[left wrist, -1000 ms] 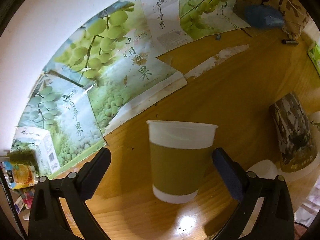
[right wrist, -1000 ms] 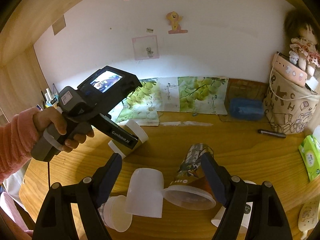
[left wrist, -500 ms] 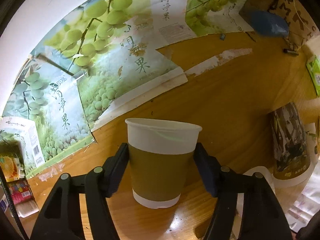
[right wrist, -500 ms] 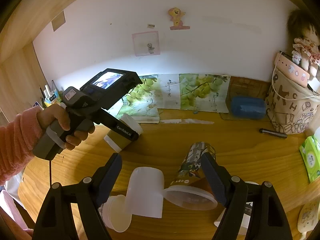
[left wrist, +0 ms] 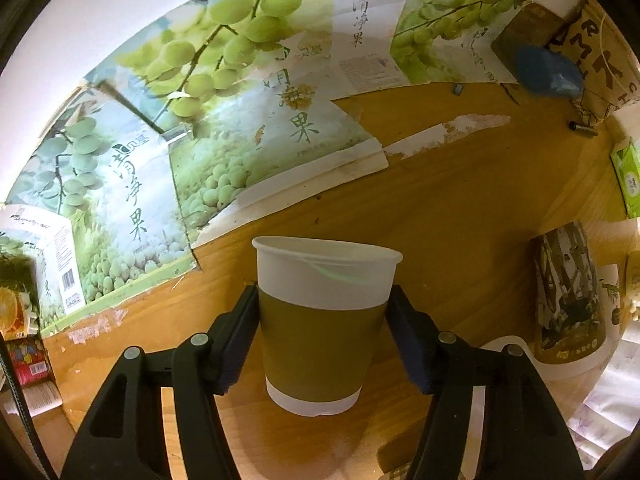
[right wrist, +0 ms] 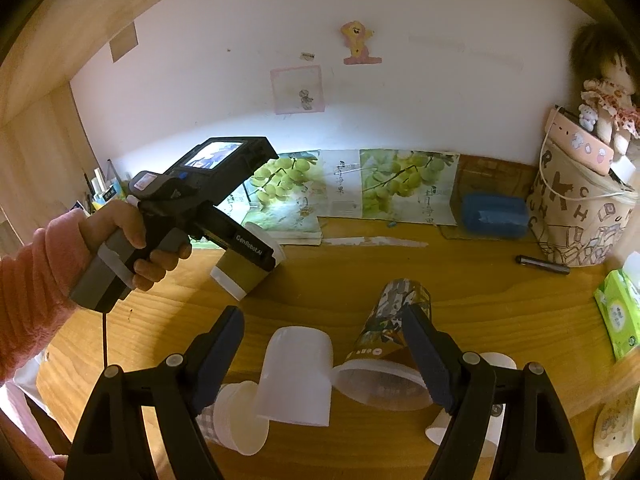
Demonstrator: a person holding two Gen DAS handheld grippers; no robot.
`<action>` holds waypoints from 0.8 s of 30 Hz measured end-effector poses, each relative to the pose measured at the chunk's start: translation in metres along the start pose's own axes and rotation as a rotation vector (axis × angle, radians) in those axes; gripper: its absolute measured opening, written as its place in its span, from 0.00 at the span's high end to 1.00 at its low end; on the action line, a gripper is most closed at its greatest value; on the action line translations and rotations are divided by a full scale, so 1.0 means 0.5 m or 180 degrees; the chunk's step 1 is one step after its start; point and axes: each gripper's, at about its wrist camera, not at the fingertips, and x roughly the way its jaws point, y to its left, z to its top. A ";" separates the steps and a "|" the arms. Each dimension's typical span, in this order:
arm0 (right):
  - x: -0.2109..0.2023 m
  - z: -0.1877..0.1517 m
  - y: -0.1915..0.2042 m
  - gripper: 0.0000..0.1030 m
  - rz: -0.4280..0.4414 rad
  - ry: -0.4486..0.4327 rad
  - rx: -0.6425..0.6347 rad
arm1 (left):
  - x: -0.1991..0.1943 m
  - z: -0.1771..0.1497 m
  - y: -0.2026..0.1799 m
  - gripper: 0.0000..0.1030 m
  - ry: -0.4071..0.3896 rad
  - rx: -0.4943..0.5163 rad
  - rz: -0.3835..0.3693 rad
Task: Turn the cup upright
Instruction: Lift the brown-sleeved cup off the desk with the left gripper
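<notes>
My left gripper (left wrist: 323, 320) is shut on an olive-sleeved white paper cup (left wrist: 322, 320), mouth up, its base lifted off the wooden desk (left wrist: 460, 208). In the right wrist view the same cup (right wrist: 246, 270) hangs tilted in the left gripper (right wrist: 260, 258). My right gripper (right wrist: 324, 356) is open and empty above a white plastic cup (right wrist: 298, 376) standing mouth down. A patterned paper cup (right wrist: 388, 340) stands mouth down beside it; it also shows in the left wrist view (left wrist: 570, 296).
Grape-print cardboard sheets (left wrist: 224, 128) lie at the back of the desk. A blue pouch (right wrist: 494, 216), a printed bag (right wrist: 580, 216), a pen (right wrist: 542, 262) and a green tissue pack (right wrist: 618, 316) sit to the right. More small cups (right wrist: 236, 420) lie at the front edge.
My left gripper closed its open fingers onto the olive cup and lifted it off the desk. The right gripper has stayed still and open.
</notes>
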 end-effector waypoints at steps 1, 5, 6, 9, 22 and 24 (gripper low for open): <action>-0.003 -0.001 0.002 0.21 0.0003 -0.0003 -0.0006 | -0.004 -0.002 0.002 0.35 -0.0006 -0.0006 0.0002; -0.018 -0.005 0.008 0.21 0.0008 -0.0026 -0.0046 | -0.025 -0.017 0.012 0.36 -0.0025 -0.0055 0.0009; -0.022 -0.006 0.010 0.21 0.0015 -0.0033 -0.0056 | -0.030 -0.020 0.014 0.36 -0.0032 -0.0074 0.0004; -0.033 -0.010 0.015 0.21 0.0037 -0.0055 -0.0080 | -0.051 -0.041 0.025 0.36 -0.0070 -0.0131 -0.0015; -0.099 -0.039 0.045 0.21 0.0133 -0.0193 -0.0189 | -0.191 -0.129 -0.003 0.36 -0.0263 -0.0336 0.0013; -0.109 -0.044 0.049 0.21 0.0151 -0.0207 -0.0210 | -0.194 -0.135 -0.004 0.36 -0.0279 -0.0360 0.0046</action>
